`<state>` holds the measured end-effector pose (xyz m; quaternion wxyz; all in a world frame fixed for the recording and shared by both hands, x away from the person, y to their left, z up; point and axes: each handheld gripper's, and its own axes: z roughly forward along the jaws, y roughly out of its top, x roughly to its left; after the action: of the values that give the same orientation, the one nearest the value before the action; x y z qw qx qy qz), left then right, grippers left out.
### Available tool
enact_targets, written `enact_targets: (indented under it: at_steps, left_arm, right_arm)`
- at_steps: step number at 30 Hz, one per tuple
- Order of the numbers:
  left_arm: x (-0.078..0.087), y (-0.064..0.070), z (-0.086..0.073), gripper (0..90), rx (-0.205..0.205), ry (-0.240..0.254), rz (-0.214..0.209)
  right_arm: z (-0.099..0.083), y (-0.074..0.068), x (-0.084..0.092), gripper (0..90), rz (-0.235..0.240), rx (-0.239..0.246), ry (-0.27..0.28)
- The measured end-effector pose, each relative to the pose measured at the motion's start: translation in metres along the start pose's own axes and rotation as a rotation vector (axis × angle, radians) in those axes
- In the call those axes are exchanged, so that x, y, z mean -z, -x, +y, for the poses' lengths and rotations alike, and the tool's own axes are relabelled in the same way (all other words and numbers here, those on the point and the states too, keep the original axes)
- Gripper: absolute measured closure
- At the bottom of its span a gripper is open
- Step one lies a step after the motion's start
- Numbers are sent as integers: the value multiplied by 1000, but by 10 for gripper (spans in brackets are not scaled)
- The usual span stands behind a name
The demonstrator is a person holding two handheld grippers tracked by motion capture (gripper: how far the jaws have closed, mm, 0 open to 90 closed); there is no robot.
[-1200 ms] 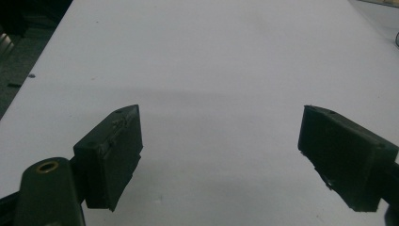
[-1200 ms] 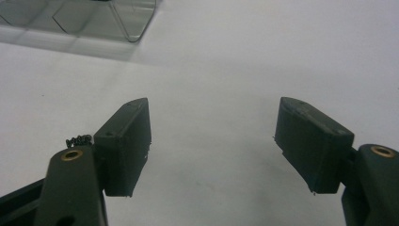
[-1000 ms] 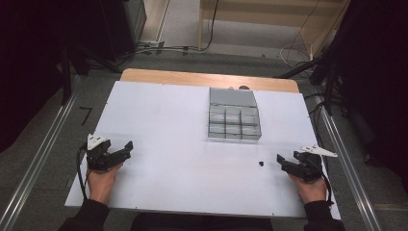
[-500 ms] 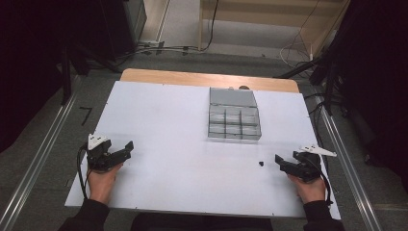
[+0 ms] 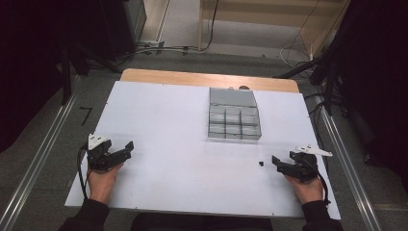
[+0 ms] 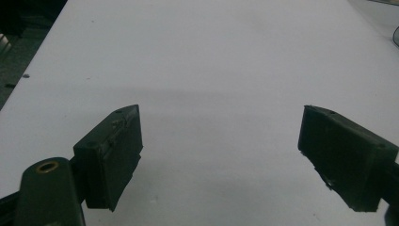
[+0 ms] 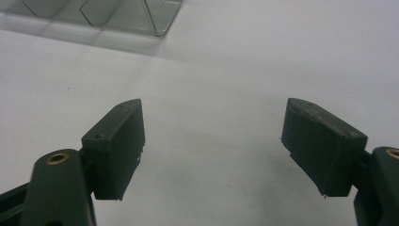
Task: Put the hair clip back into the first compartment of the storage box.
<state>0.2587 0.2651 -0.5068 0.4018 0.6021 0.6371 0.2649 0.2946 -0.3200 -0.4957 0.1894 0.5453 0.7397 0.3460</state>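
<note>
Two hand-held grippers, the left hand-held gripper (image 5: pixel 126 148) and the right hand-held gripper (image 5: pixel 278 162), are held spread and empty on the white counter (image 5: pixel 173 125); a small black piece (image 5: pixel 261 163) is seen just beside the right one.

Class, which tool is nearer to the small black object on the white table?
Right. The right tool sits just beside the small black object, apart from it; the left tool rests far across the table.

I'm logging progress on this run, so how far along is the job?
Barely begun, by the look of it. Done: nothing visibly. In hand: nothing; the left gripper and right gripper sit open on the table. Left: the small black piece lies loose outside the compartment box.
</note>
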Motion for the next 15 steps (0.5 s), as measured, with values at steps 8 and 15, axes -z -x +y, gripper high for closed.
enact_targets:
  at_steps: [8, 15]
  left_arm:
    - [1, 0, 0, 150, -1, 1, 1]
    - [0, 0, 0, 150, -1, 1, -1]
  right_arm:
    - [0, -5, -1, 206, 9, 9, 0]
    - [0, -8, -1, 217, 13, 15, -2]
